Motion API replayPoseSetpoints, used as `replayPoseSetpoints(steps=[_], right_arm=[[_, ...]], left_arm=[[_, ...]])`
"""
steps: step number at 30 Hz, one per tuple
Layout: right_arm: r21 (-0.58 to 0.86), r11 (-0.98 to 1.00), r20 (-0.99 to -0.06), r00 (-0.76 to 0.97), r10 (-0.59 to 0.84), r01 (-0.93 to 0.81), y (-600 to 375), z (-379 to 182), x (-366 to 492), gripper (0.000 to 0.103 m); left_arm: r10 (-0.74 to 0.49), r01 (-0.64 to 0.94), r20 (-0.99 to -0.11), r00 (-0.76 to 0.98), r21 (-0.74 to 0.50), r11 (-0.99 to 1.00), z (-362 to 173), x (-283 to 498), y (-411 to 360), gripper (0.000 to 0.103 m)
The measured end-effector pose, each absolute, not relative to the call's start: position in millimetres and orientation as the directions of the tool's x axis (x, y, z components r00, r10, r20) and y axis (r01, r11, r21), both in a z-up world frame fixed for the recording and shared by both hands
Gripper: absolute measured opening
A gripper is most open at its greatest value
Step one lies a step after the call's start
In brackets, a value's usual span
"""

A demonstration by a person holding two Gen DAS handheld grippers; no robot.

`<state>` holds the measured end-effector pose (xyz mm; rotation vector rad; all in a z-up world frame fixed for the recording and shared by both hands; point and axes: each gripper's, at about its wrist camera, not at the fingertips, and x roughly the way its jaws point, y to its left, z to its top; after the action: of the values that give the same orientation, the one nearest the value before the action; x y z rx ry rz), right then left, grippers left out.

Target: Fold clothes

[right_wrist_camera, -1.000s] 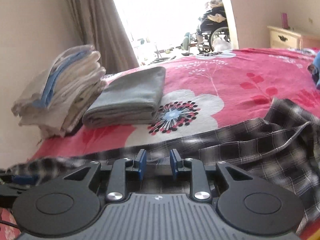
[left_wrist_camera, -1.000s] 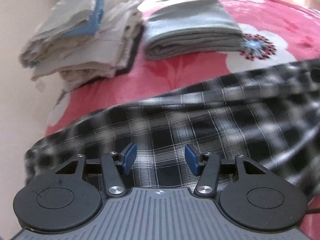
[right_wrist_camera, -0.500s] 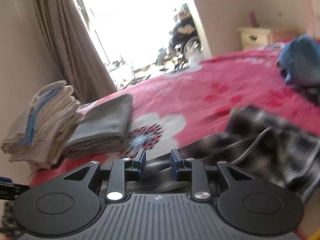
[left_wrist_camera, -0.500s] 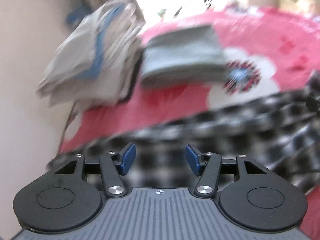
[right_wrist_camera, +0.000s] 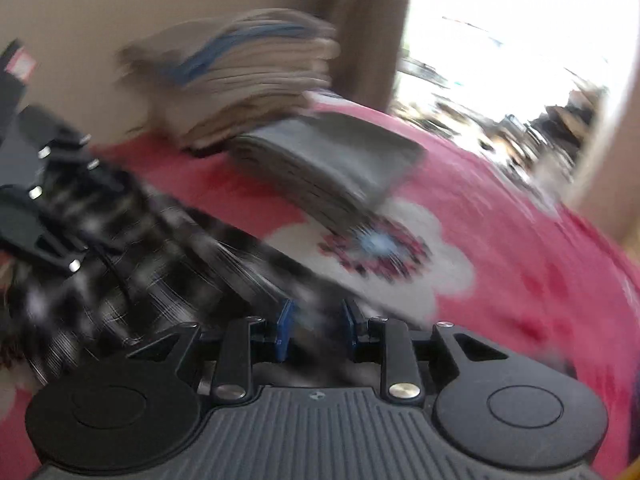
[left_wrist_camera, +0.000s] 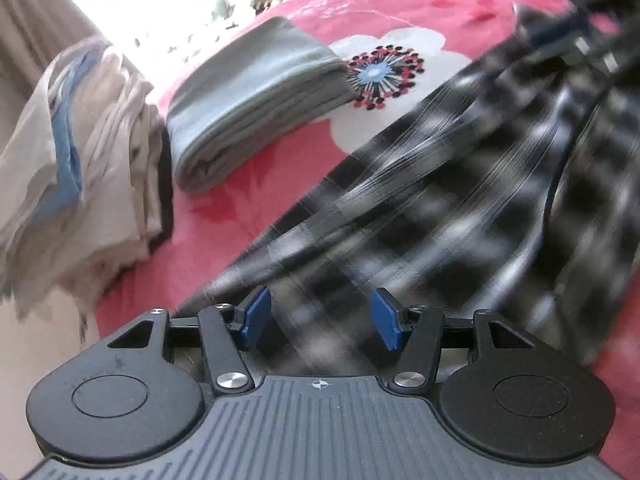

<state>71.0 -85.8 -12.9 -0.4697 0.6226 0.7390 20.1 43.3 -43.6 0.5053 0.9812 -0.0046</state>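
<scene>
Left wrist view, left to right: a stack of folded cream and blue linens [left_wrist_camera: 76, 160] stands at the far left of the pink floral bedspread [left_wrist_camera: 448, 4]. Just beside it lies a folded grey garment [left_wrist_camera: 256, 96]. To its right the black-and-white plaid shirt [left_wrist_camera: 460, 200] runs as a diagonal band from your left gripper [left_wrist_camera: 322, 316] up toward the top right corner. Its checks are streaked by blur, so creases and edges cannot be judged. Your left gripper's blue pads [left_wrist_camera: 256, 316] stand wide apart, with plaid cloth lying in the gap between them; they are not closed on it.

In the right wrist view, your left gripper [right_wrist_camera: 48, 208] appears at the left edge, against the plaid shirt [right_wrist_camera: 160, 264]. The shirt stretches from there down to your right gripper [right_wrist_camera: 316, 332]. The linens [right_wrist_camera: 244, 68] and the grey garment [right_wrist_camera: 332, 160] sit behind, on the bedspread [right_wrist_camera: 532, 240]. Your right gripper's pads [right_wrist_camera: 285, 330] stand a moderate gap apart with blurred cloth between them; whether they pinch it, I cannot tell.

No brand, label or legible writing is visible in either view.
</scene>
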Motion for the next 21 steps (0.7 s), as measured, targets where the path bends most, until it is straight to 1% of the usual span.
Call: replayPoseSetpoints(steps=[5,7,9,10,12,18,21], right_arm=[[-0.235,0.533,-0.672,0.532,0.516,-0.813,-53,-47,72,0.026],[-0.257,0.481,-0.675,0.512,0.531,-0.838,-40,-60,72,0.014],[-0.279,0.428,-0.678,0.492,0.546,-0.86,-27,-74,72,0.01],[-0.31,0.415,-0.677,0.505,0.535,-0.856,-24,-80,75,0.007],[-0.376,0.391,-0.672,0.537,0.509,-0.84,-19,-94,82,0.006],[-0.294,0.583,-0.65,0.605,0.459,-0.758,-9,-98,136,0.006],[-0.287,0.643,-0.643,0.64,0.42,-0.71,-13,-97,148,0.006]], left_arm=[[0.247,0.152,-0.756,0.606,0.415,0.897,-68,17,70,0.056],[0.249,0.171,-0.761,0.599,0.426,0.889,-74,17,75,0.056],[0.232,0.196,-0.763,0.604,0.423,0.885,-74,17,78,0.056],[0.215,0.212,-0.761,0.612,0.42,0.882,-74,17,78,0.056],[0.191,0.234,-0.763,0.618,0.41,0.882,-76,21,78,0.056],[0.152,0.231,-0.763,0.628,0.37,0.9,-82,35,81,0.056],[0.134,0.236,-0.765,0.63,0.353,0.905,-82,39,83,0.056]])
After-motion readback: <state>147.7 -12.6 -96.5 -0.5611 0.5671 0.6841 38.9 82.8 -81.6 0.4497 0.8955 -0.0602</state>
